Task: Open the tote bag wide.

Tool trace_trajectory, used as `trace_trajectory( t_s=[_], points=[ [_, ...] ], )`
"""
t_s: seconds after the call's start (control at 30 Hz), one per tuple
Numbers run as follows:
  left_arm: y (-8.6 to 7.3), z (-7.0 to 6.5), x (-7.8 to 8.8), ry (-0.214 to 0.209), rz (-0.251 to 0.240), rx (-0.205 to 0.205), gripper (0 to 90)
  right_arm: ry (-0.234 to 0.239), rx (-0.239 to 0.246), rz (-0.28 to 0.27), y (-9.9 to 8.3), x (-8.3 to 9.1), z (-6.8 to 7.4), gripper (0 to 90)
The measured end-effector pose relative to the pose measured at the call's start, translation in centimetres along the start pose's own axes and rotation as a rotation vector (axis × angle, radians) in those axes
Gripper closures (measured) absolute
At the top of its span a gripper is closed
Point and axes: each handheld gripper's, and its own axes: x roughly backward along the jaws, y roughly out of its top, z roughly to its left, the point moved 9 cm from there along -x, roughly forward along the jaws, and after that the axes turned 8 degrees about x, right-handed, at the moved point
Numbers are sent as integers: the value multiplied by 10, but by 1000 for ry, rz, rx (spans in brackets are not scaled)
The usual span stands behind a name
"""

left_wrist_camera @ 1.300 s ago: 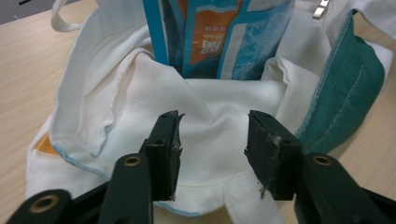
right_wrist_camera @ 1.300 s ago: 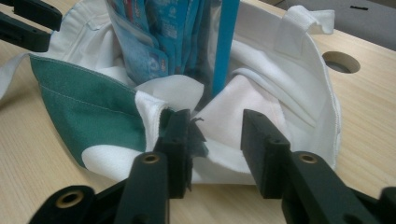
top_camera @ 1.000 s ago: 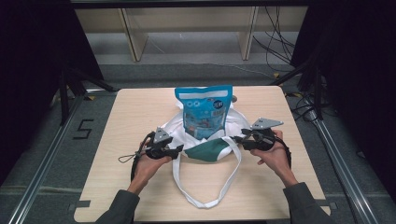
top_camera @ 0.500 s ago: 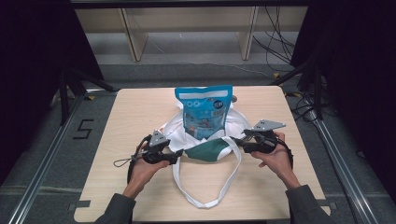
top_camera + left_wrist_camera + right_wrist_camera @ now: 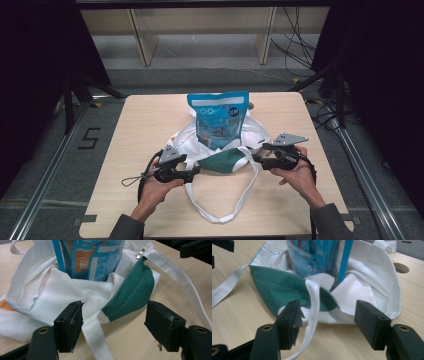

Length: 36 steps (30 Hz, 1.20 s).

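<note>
While the person's hands come in from the near edge in the high view, a white cloth tote bag [image 5: 220,145] lies slumped at the middle of the wooden surface [image 5: 140,125], with a blue snack pouch [image 5: 218,120] standing upright in its mouth. A green fabric panel [image 5: 220,162] folds out at the bag's near rim, and a long white strap [image 5: 220,210] loops toward the person. The left gripper [image 5: 196,171] sits just beside the panel's left end, the right gripper [image 5: 256,158] just beside its right end.

In the left gripper view, the jaws stand wide apart and hold nothing. The green panel [image 5: 130,292] and a white strap [image 5: 93,337] lie between them, near the cloth but seemingly not clamped. The pouch [image 5: 95,257] rises behind, wedged in crumpled white fabric.

In the right gripper view, the jaws are likewise spread wide and empty. A white strap [image 5: 313,307] runs down just beside the left jaw, over the green panel [image 5: 279,292].

The bag looks soft, light and floppy, so it will likely sag and shift when pulled; the hemmed rim by the green panel or the strap seems the firmest hold. The pouch looks glossy, probably slippery and crushable, and may topple if the bag is tugged unevenly.
</note>
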Motion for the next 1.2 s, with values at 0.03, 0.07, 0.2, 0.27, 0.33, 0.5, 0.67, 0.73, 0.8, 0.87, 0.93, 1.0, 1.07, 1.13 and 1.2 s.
trace_trajectory(
  t_s=[0.03, 0.07, 0.2, 0.27, 0.33, 0.5, 0.67, 0.73, 0.8, 0.87, 0.93, 1.0, 1.07, 1.13, 1.2],
  points=[
    [-1, 0, 1, 3, -2, 6, 297, 3, -16, 10, -1, 1, 2, 388],
    [-1, -1, 2, 2, -2, 4, 296, -3, 4, -11, 0, 0, 1, 388],
    [-5, -2, 8, 3, -4, 2, 292, 6, 7, -13, -2, 1, 4, 385],
    [-8, -2, 9, 8, 0, -6, 292, 6, -10, -11, -2, 2, 7, 383],
    [-10, -2, 10, 12, 2, -15, 289, 9, 7, -11, -2, 3, 8, 382],
    [-16, -3, 12, 9, 7, -15, 283, 18, -9, -1, -5, 3, 16, 376],
    [-23, -4, 14, 0, 6, -16, 212, 19, 10, -3, -8, 3, 18, 350],
    [-25, -6, 17, -3, -8, 9, 182, 29, 2, 10, -11, 4, 20, 338],
    [-25, -7, 18, -16, -16, 12, 170, 29, -28, 16, -14, 4, 23, 316],
    [-31, -5, 23, -9, -28, 15, 153, 40, -24, 35, -17, 4, 26, 312],
    [-35, -3, 26, -3, -29, 13, 153, 50, -30, 43, -19, 4, 29, 311],
    [-39, -1, 27, 1, -16, 17, 157, 53, -11, 46, -20, 3, 30, 309],
    [-46, 0, 27, 6, 16, -8, 155, 47, 6, 43, -20, 3, 31, 309],
    [-50, -1, 28, 7, 18, -6, 157, 50, 6, 45, -20, 3, 34, 309],
    [-52, -2, 30, -2, 26, -24, 157, 58, 6, 56, -21, 3, 36, 309]
  ],
)
